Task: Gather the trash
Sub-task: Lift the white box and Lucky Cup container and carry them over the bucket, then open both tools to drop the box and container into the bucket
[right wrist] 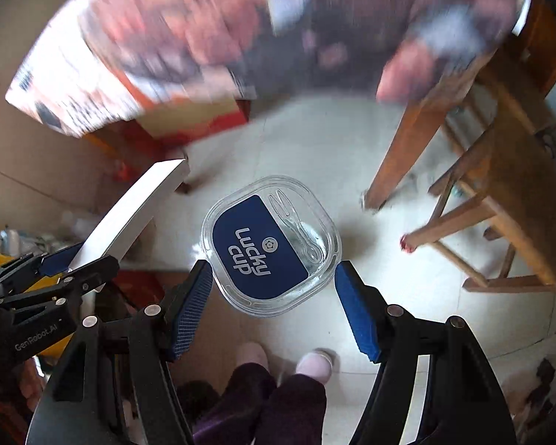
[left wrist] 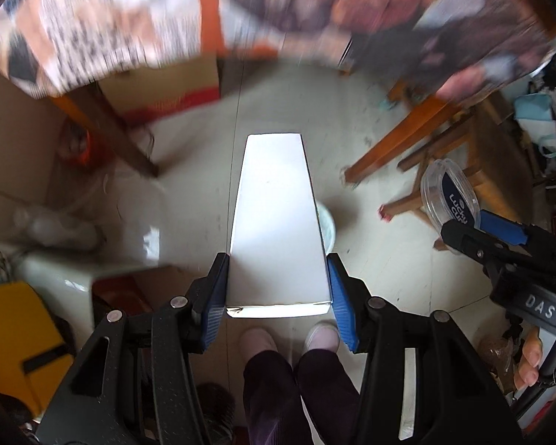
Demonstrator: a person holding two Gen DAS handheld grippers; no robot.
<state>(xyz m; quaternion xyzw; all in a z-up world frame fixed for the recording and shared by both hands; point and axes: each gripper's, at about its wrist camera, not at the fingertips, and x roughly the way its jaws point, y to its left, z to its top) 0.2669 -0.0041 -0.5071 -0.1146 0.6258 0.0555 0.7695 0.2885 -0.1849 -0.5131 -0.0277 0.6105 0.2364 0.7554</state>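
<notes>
My left gripper [left wrist: 277, 259] points down at the floor, shut on a long white box [left wrist: 274, 204] that its blue pads press from both sides. In the right wrist view the same white box [right wrist: 129, 215] juts up from the left gripper [right wrist: 66, 263] at the left. My right gripper [right wrist: 272, 270] is shut on a clear plastic container [right wrist: 255, 252] with a dark blue "Lucky cup" label and a clear plastic fork inside. The left wrist view shows this container [left wrist: 448, 193] in the right gripper [left wrist: 463, 230] at the right edge.
A white bin [left wrist: 328, 228] on the pale tiled floor is mostly hidden under the box. Wooden chair legs [right wrist: 400, 155] stand to the right. A table with a patterned cloth [left wrist: 92, 29], blurred, is above. The person's slippered feet [right wrist: 311, 365] are below, and a yellow object [left wrist: 15, 337] is at the left.
</notes>
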